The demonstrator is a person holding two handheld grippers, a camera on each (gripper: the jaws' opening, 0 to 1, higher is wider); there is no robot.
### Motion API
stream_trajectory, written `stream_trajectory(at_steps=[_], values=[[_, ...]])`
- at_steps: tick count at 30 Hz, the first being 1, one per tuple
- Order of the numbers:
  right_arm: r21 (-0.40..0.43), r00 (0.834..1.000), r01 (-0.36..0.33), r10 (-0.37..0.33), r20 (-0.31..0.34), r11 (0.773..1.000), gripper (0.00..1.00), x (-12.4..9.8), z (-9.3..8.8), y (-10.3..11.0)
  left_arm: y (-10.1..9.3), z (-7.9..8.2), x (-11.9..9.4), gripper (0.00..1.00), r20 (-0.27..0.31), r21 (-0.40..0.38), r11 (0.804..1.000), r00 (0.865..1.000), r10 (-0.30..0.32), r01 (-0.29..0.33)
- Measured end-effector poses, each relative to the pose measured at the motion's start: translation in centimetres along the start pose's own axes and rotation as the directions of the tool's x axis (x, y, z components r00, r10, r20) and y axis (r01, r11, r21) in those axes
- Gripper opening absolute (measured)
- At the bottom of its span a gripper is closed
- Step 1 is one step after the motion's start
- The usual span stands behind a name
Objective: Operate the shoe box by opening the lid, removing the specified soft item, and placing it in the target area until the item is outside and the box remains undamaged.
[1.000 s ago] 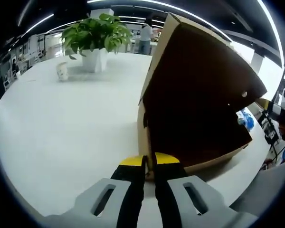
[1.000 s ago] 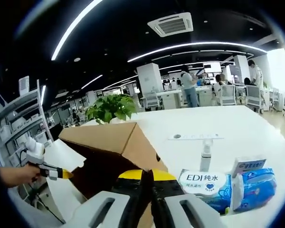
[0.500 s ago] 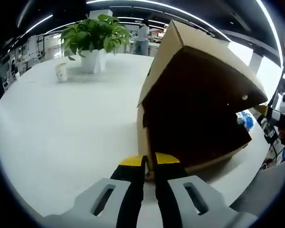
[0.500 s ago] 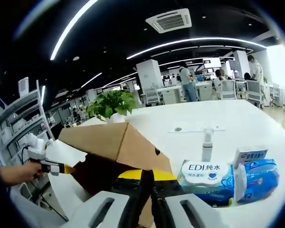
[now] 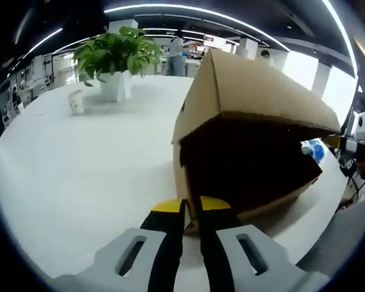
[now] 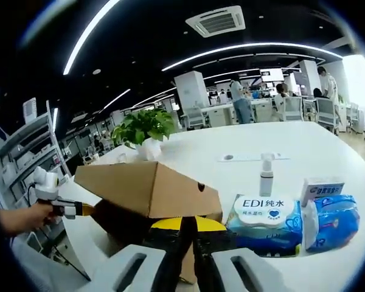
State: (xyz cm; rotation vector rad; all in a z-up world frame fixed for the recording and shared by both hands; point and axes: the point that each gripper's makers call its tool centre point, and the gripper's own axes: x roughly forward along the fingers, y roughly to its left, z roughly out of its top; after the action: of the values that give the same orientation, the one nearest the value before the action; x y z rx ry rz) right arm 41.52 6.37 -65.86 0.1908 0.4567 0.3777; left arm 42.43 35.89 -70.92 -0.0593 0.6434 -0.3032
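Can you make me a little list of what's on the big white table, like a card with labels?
surface: round white table
box: brown cardboard shoe box, lid raised partway
left gripper: jaws pinching the box's near wall
right gripper: jaws together at the box edge
plant: leafy green plant in a white pot
cup: small white paper cup
wipes: blue and white wet wipes pack
bottle: white pump bottle
inside of box: too dark to tell
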Motion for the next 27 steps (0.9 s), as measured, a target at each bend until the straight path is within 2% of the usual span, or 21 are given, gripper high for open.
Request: stream_trajectory(at_steps=[8, 16, 21, 27], values=[[-0.014, 1.0, -0.021, 0.021, -0.015, 1.0, 0.01, -0.2, -1.0, 0.3, -0.4, 0.3, -0.4, 0.15, 0.017, 0.032, 0.999, 1.0, -0.008, 0.007], [-0.067, 0.998, -0.053, 0.051, -0.034, 0.996, 0.04, -0.4, -1.6, 0.6, -1.5, 1.8, -1.6, 0.23, 0.095, 0.081, 0.995, 0.994, -0.062, 0.054], [-0.108, 0.997, -0.059, 0.054, -0.048, 0.992, 0.08, -0.6, -2.0, 0.5, -2.3, 2.5, -2.1, 0.27, 0.122, 0.118, 0.989, 0.987, -0.1, 0.086], [-0.171, 0.994, -0.089, 0.077, -0.074, 0.981, 0.14, -0.8, -2.6, 0.5, -2.5, 2.6, -2.2, 0.31, 0.115, 0.157, 0.983, 0.987, -0.116, 0.097]])
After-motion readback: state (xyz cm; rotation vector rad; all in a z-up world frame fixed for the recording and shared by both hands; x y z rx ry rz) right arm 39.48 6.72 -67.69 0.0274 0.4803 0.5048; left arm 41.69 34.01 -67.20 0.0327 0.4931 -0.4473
